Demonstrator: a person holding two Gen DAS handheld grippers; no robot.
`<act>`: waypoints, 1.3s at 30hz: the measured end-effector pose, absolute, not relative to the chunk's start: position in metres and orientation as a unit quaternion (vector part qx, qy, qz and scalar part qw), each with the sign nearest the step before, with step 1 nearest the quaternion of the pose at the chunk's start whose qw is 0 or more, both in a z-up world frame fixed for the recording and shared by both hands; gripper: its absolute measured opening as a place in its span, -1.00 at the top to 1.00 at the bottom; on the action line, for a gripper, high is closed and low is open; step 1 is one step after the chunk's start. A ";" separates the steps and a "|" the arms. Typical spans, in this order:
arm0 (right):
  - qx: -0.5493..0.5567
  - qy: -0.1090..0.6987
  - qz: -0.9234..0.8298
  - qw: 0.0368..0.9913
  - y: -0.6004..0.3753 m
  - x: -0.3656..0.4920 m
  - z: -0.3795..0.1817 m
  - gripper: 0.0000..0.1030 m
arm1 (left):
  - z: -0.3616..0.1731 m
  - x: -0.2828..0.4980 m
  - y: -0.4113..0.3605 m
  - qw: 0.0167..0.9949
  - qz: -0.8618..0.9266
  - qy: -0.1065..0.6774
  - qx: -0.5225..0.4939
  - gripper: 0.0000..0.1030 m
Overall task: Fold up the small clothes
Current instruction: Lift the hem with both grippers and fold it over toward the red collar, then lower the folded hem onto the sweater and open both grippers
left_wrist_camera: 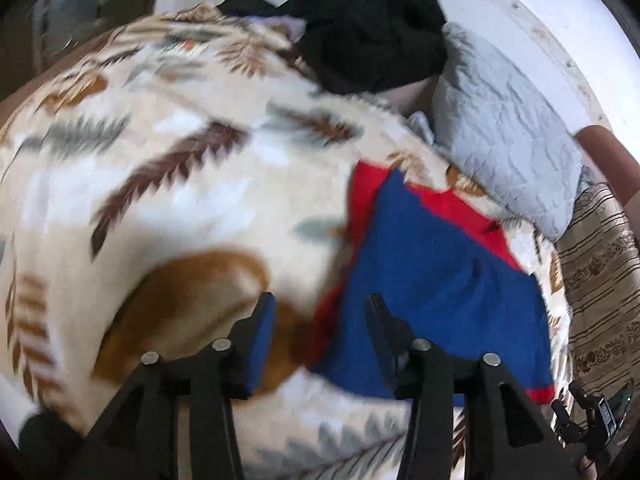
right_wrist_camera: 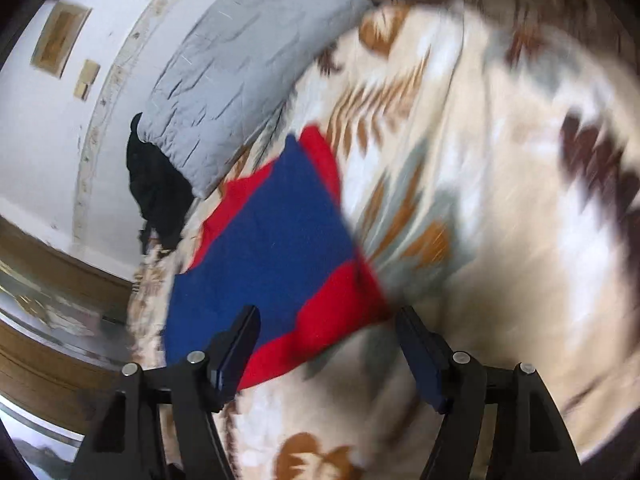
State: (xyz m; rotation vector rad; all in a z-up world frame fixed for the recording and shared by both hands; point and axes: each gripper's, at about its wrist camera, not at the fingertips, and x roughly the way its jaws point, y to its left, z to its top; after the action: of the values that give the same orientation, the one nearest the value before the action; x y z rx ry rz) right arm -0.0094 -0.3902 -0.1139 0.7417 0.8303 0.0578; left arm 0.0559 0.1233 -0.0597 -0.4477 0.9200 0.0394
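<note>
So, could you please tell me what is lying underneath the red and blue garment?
The red and blue garment lies flat on the leaf-patterned blanket, which shows all around it. Anything between the two is covered and cannot be seen.

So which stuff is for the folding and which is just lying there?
For the folding:
red and blue garment
left hand-held gripper, open
right hand-held gripper, open

Just lying about:
grey pillow
black clothes pile
leaf-pattern blanket, which the garment lies on
</note>
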 end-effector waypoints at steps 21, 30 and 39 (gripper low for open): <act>0.091 0.443 0.059 0.890 -0.328 0.180 -0.090 0.84 | -0.077 0.180 0.080 0.890 -0.038 0.443 -0.101 0.78; 0.152 0.458 0.025 0.875 -0.351 0.194 -0.119 0.54 | -0.093 0.182 0.087 0.882 -0.009 0.460 -0.100 0.59; 0.229 0.363 0.080 0.900 -0.347 0.117 -0.055 -0.43 | -0.048 0.115 0.071 0.912 -0.028 0.399 -0.093 0.26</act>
State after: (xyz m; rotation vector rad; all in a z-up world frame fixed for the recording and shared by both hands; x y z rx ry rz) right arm 0.1167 -0.3475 -0.0554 0.4742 0.7512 0.1650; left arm 0.1148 0.0710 -0.0476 -0.1914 0.8232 -0.0574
